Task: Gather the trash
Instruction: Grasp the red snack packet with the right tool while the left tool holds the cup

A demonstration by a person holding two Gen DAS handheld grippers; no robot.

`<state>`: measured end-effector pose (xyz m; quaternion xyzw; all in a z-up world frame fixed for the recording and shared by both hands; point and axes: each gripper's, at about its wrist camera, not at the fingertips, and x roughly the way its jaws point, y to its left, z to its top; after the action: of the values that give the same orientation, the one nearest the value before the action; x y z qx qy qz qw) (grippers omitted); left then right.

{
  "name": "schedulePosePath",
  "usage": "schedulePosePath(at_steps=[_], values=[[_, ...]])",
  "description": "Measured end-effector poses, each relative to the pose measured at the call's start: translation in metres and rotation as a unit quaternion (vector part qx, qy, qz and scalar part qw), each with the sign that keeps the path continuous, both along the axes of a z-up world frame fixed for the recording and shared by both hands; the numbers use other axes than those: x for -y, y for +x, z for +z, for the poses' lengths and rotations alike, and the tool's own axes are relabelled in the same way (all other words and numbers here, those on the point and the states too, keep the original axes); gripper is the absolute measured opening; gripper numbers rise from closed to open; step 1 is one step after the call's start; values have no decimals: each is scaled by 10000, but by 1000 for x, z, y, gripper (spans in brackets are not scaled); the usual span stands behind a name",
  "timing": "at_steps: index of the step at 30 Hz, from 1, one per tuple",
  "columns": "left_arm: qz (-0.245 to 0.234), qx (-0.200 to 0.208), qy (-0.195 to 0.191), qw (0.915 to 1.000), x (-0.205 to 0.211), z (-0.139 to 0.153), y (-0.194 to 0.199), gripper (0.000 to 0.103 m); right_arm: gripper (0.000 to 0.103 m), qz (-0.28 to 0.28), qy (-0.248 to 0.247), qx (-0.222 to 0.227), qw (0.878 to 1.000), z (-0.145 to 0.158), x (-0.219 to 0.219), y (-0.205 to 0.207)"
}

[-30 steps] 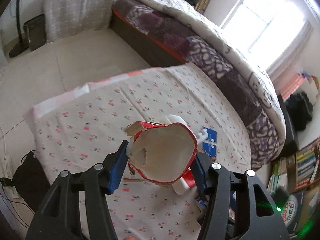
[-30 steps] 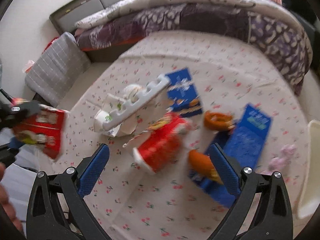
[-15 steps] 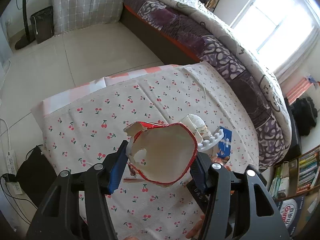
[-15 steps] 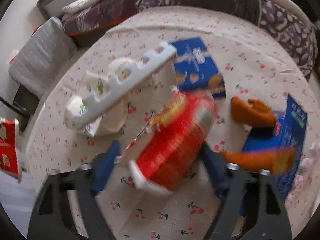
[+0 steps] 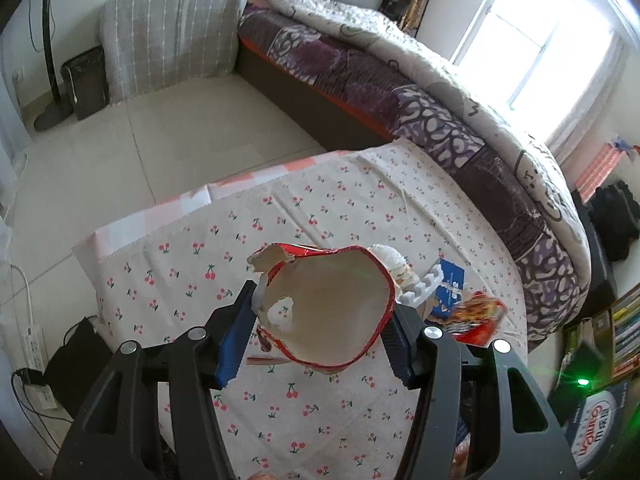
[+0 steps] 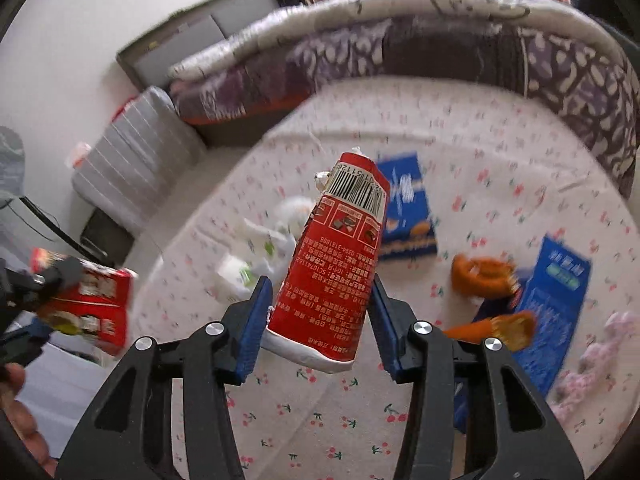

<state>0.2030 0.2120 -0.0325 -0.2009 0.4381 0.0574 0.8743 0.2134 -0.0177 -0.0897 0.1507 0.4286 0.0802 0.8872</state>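
My left gripper [image 5: 320,336] is shut on a torn red carton [image 5: 328,308], open end facing me, held above the cherry-print table [image 5: 208,256]. It also shows in the right wrist view [image 6: 92,300] at the left. My right gripper [image 6: 320,304] is shut on a red snack packet [image 6: 336,264] with a barcode, lifted off the table; it also shows in the left wrist view [image 5: 476,316]. On the table lie white plastic packaging [image 6: 256,256], a blue wrapper [image 6: 408,208], a blue box [image 6: 556,292] and orange peel pieces [image 6: 480,276].
A bed with a purple patterned quilt [image 5: 420,92] runs along the table's far side. A grey cushion [image 5: 172,36] and a dark bin [image 5: 86,80] stand by the wall. A pink fluffy item [image 6: 600,360] lies at the table's right edge. Bookshelves [image 5: 624,328] stand at right.
My right gripper has closed on the red snack packet and lifted it off the table. My left gripper has kept its hold on the carton and drawn back a little.
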Motion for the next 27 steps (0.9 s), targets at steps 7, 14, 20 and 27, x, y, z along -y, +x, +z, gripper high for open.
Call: schedulePosePath(at_steps=[7,14,20,27], values=[[-94,394,448,9982,25,15,-6,57,46,-244,-444,772,9957,39,18,-19],[-281,896,1075,9898,62,31,-17,57,46,-462,-999,1330,9850,67,36,-40],[-512,1301,1486,9790,96,41,-29,57,46,-662,-1348,1545,9765,80,53,-55],[-810,1454,1611,9728,130,43,-38,57,46,-902,-1447,1517,9736,85,77,-66]])
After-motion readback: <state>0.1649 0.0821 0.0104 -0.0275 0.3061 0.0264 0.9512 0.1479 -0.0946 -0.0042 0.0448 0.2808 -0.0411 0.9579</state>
